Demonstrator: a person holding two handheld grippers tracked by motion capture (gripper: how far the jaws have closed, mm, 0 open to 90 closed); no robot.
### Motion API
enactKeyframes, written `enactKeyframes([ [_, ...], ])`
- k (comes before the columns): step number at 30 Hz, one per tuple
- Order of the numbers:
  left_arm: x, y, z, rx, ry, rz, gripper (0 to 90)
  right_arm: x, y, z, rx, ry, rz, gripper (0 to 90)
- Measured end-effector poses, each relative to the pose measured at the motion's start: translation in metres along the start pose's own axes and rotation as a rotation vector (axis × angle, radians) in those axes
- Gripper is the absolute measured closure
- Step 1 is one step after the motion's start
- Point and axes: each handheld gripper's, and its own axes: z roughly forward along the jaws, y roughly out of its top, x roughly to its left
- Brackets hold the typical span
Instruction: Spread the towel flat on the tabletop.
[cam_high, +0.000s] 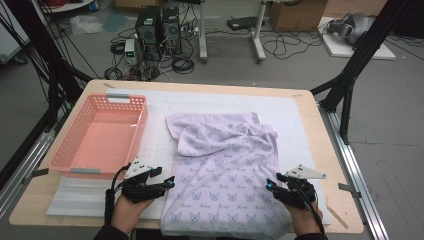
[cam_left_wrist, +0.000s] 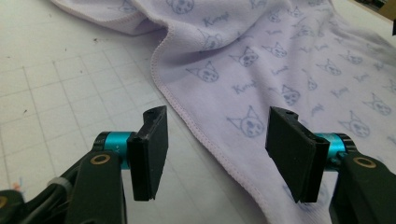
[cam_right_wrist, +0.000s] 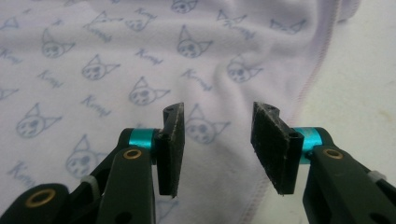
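A soft lilac towel (cam_high: 225, 170), printed with cat faces and hemmed with stitching, lay rumpled on the gridded white mat (cam_high: 305, 120) beside a perforated pink plastic basket (cam_high: 97, 132). The left gripper (cam_high: 170, 182) and right gripper (cam_high: 270, 186) flanked its near edges, their flat black jaws parted and empty.

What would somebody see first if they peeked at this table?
Probably the big lilac towel printed with little cat faces, spread across the middle of the white mat. Next, the empty pink basket to its left. A left gripper and right gripper flank the towel's near edges, jaws open.
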Motion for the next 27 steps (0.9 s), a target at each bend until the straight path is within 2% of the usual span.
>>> enactKeyframes([
  [3,0.004,0.002,0.007,0.014,-0.001,-0.001,39.5,-0.004,0.002,0.004,0.005,-0.001,0.001,55.2],
  [8,0.004,0.001,0.023,0.067,-0.022,-0.002,39.5,-0.008,0.002,0.014,0.052,-0.013,-0.009,55.6],
  [11,-0.002,0.000,0.031,0.092,-0.023,0.027,41.4,-0.011,-0.001,0.020,0.085,-0.020,-0.012,58.3],
  [12,-0.004,0.000,0.031,0.098,-0.003,0.051,42.0,-0.012,-0.002,0.021,0.084,-0.018,-0.009,59.5],
  [13,-0.007,0.000,0.032,0.097,0.009,0.068,46.4,-0.012,-0.002,0.020,0.086,-0.015,-0.003,63.4],
  [15,-0.010,-0.001,0.031,0.104,0.026,0.109,62.5,-0.011,-0.002,0.019,0.090,-0.002,-0.008,73.7],
  [17,-0.012,-0.001,0.031,0.108,-0.008,0.130,76.8,-0.010,-0.003,0.019,0.085,0.032,-0.014,84.8],
  [18,-0.014,-0.002,0.030,0.114,-0.003,0.150,85.0,-0.009,-0.003,0.019,0.089,0.034,-0.020,86.1],
  [19,-0.015,-0.003,0.030,0.112,0.002,0.154,85.4,-0.009,-0.003,0.019,0.087,0.036,-0.030,86.7],
  [22,-0.014,-0.004,0.027,0.114,-0.018,0.135,86.3,-0.011,-0.004,0.018,0.091,0.056,-0.017,87.4],
  [24,-0.013,-0.006,0.023,0.119,-0.032,0.117,86.4,-0.012,-0.004,0.015,0.099,0.085,-0.018,87.6],
  [27,-0.012,-0.009,0.012,0.141,-0.051,0.112,86.5,-0.010,-0.007,0.008,0.126,0.126,-0.028,87.9],
])
